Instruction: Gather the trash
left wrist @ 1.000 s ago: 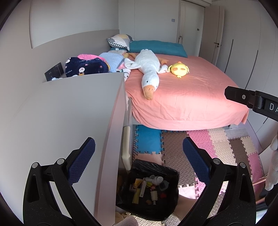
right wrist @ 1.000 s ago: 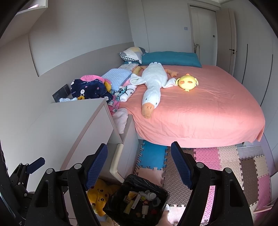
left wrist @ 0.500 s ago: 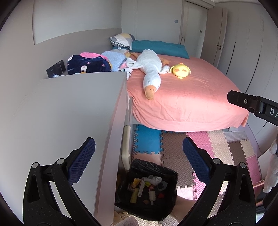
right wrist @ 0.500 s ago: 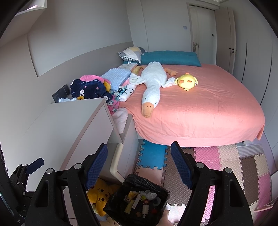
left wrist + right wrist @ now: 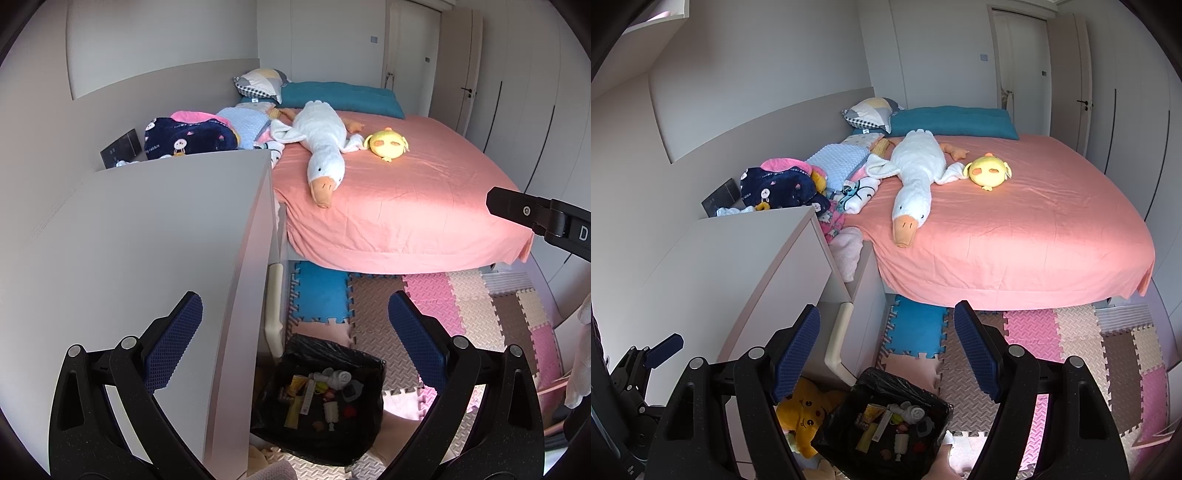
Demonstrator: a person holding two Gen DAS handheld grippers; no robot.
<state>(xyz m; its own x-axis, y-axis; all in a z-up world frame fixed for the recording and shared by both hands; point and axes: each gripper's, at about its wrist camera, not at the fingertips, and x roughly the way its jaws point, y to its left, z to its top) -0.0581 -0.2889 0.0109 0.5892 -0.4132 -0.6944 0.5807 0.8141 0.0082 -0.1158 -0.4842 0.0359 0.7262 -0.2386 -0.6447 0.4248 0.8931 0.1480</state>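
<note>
A bin lined with a black bag [image 5: 325, 439] [image 5: 846, 435] stands on the floor below both grippers, holding several pieces of trash such as wrappers, a small bottle and crumpled tissue. My left gripper [image 5: 295, 343] hangs open above it, straddling the edge of a white cabinet, with nothing between its blue pads. My right gripper [image 5: 886, 354] is open too and holds nothing, high over the bin. The left gripper's fingertip [image 5: 663, 349] shows at the right wrist view's left edge, and the right one's finger [image 5: 517, 210] at the left wrist view's right edge.
A white cabinet [image 5: 147, 240] [image 5: 738, 258] stands left of the bin, beside a bed with a pink sheet [image 5: 406, 199] carrying a white goose plush [image 5: 916, 177] and a yellow plush [image 5: 988, 171]. Foam puzzle mats [image 5: 1071, 347] cover the floor. A yellow plush toy [image 5: 805, 410] lies by the bin.
The left wrist view has shifted very slightly; both grippers stay open and empty over the bin.
</note>
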